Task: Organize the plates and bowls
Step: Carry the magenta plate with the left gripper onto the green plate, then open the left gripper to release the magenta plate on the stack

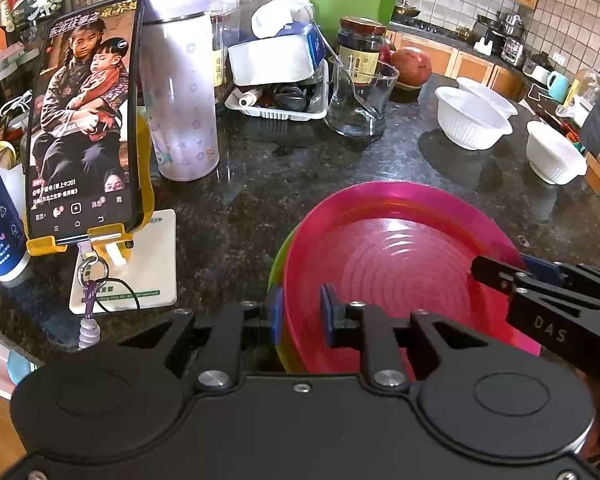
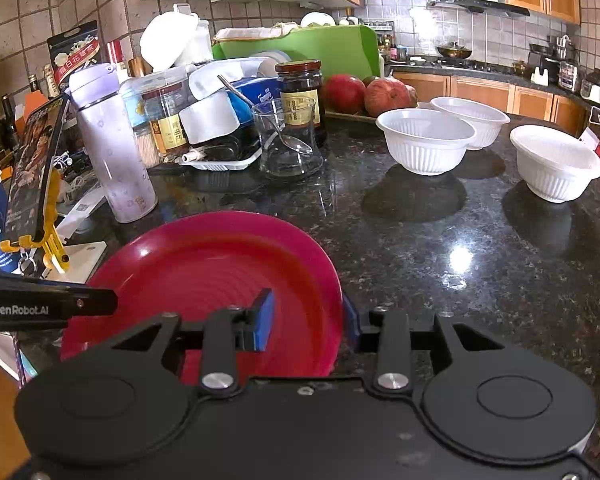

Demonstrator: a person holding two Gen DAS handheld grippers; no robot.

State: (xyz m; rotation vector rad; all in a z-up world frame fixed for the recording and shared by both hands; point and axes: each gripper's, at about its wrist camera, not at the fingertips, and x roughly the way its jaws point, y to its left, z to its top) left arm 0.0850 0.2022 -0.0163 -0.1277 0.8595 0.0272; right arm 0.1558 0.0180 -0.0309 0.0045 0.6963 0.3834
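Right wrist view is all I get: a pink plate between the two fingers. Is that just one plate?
Observer: No. The left wrist view shows a green plate peeking out beneath the pink plate at its left edge.
Operator: Where is the other gripper? I only see a black tip.
Observer: The left gripper straddles the left rim of the plates, one blue pad outside and one inside, jaws apart.
Operator: Is the phone on the yellow stand switched on? I see it edge-on.
Observer: Yes. The phone is lit, and its screen shows a woman holding a child.
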